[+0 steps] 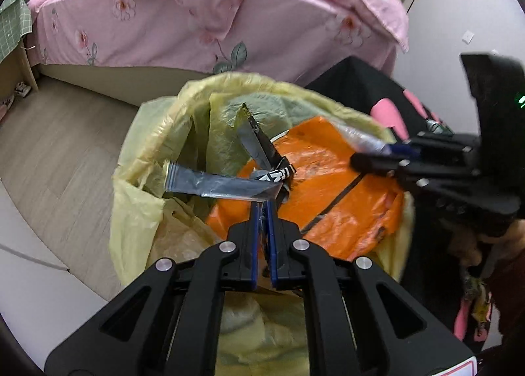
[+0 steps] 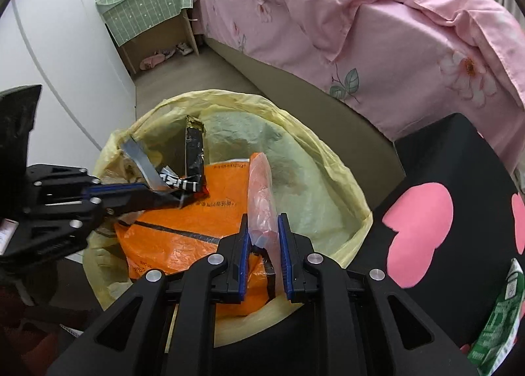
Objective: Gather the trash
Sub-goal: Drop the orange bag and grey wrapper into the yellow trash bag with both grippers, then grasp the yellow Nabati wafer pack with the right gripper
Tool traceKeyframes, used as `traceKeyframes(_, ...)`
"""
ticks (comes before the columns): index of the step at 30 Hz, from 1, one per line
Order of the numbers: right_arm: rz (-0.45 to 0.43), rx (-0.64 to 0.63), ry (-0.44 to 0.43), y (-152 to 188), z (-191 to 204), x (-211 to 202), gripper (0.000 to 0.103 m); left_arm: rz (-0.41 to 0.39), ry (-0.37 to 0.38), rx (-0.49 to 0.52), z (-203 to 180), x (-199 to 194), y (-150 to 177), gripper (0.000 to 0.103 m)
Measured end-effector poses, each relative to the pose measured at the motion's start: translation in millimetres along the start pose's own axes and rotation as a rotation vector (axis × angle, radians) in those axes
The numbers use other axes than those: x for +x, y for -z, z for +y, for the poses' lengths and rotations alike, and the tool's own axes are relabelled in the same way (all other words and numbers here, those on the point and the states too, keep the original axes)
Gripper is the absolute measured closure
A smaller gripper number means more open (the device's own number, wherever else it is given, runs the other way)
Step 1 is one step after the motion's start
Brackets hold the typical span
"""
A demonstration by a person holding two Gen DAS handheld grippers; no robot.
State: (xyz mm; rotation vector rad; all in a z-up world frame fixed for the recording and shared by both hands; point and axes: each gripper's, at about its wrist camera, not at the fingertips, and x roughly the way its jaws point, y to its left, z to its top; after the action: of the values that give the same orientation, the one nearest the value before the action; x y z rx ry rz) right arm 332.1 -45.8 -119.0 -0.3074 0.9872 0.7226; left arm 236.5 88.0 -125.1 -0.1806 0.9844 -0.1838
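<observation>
Beside the pink bed (image 2: pixel 377 31), over the crinkly yellow bin liner (image 1: pixel 147 159), my left hand-held gripper (image 1: pixel 262 208) clenches a silvery foil wrapper (image 1: pixel 216 184) lying crosswise at frame centre; my right hand-held gripper (image 2: pixel 262 228) pinches a thin clear plastic bag (image 2: pixel 261 189) pointing toward the top of the frame.

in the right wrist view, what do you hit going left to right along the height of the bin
left gripper shut on a silver-black wrapper → orange bag → clear plastic wrapper in the right gripper → yellow bin liner → black-and-pink item

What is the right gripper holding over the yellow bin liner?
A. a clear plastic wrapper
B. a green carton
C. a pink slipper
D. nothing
A: the right gripper is shut on a clear plastic wrapper that sticks up between its fingers, above the orange bag inside the yellow bin liner.
</observation>
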Motion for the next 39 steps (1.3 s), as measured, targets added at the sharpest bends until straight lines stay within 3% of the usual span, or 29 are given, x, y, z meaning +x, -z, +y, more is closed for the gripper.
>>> traceKeyframes(8, 0.039, -0.153, 0.031, -4, 23, 27, 0.086, 0.019, -0.033, -0.016, 18, -3, 9, 0.098)
traceKeyframes(12, 0.009, -0.097, 0.065, 0, 12, 21, 0.086, 0.027, -0.036, -0.025, 19, 6, 12, 0.098)
traceKeyframes(16, -0.041, -0.031, 0.041, 9, 4, 6, 0.085, 0.002, -0.006, -0.048, 18, 3, 10, 0.098)
traceKeyframes(19, -0.078, 0.002, 0.014, 15, 3, -6, 0.080, -0.019, 0.027, -0.089, 23, -11, 8, 0.081)
traceKeyframes(20, -0.089, 0.007, 0.014, 16, 4, -9, 0.073, -0.028, 0.030, -0.101, 24, -16, 8, 0.074)
traceKeyframes(21, -0.102, 0.015, 0.020, 18, 4, -15, 0.067, -0.045, 0.028, -0.117, 27, -24, 7, 0.067)
traceKeyframes(24, -0.131, 0.034, 0.034, 24, 5, -32, 0.057, -0.107, 0.015, -0.146, 31, -48, 5, 0.059)
traceKeyframes(27, -0.175, 0.061, 0.037, 28, 3, -57, 0.056, -0.181, -0.009, -0.149, 27, -72, 3, 0.051)
traceKeyframes(31, -0.274, 0.077, 0.071, 45, -1, -109, 0.055, -0.273, -0.011, -0.111, 9, -95, 1, 0.048)
traceKeyframes(34, -0.342, 0.105, 0.114, 63, -11, -148, 0.048, -0.334, -0.016, -0.061, -13, -104, 2, 0.047)
traceKeyframes(39, -0.420, 0.193, 0.193, 120, -36, -206, 0.042, -0.323, 0.104, 0.011, -56, -95, 6, 0.046)
